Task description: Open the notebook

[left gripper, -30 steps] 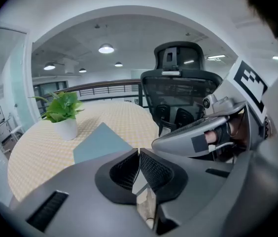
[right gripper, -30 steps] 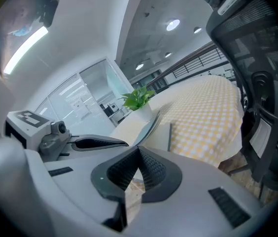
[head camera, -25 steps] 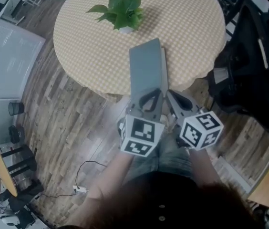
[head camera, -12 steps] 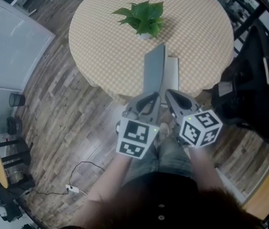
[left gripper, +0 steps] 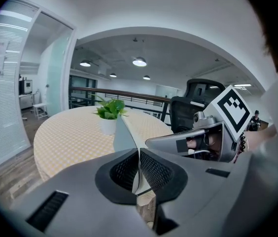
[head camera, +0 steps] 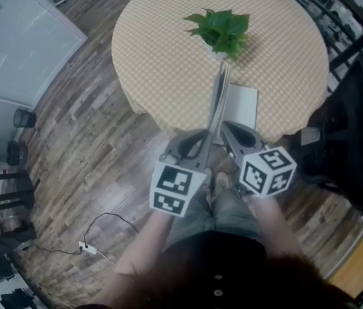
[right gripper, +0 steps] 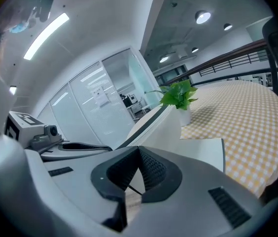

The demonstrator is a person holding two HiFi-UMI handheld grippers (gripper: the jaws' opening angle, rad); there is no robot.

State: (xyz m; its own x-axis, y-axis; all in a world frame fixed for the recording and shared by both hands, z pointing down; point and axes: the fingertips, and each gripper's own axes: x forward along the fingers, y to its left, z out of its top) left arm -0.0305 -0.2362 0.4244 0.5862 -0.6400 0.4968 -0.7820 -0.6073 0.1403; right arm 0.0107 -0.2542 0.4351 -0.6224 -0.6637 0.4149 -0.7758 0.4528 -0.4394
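The notebook lies at the near edge of the round checked table. Its grey cover stands nearly upright, edge-on in the head view, and a white page lies flat to its right. My left gripper is shut on the cover's near edge; in the left gripper view the thin cover runs up from between the pads. Beside it, my right gripper is shut on the near edge of the white pages. The raised cover rises to their left.
A small potted plant stands on the table just beyond the notebook. A black office chair is at the right. Wood floor, a cable with a plug and a glass partition lie to the left.
The grey cover has swung from a broad, slanted face to nearly upright and edge-on, uncovering the white page. Both grippers have risen and moved with it toward the table.
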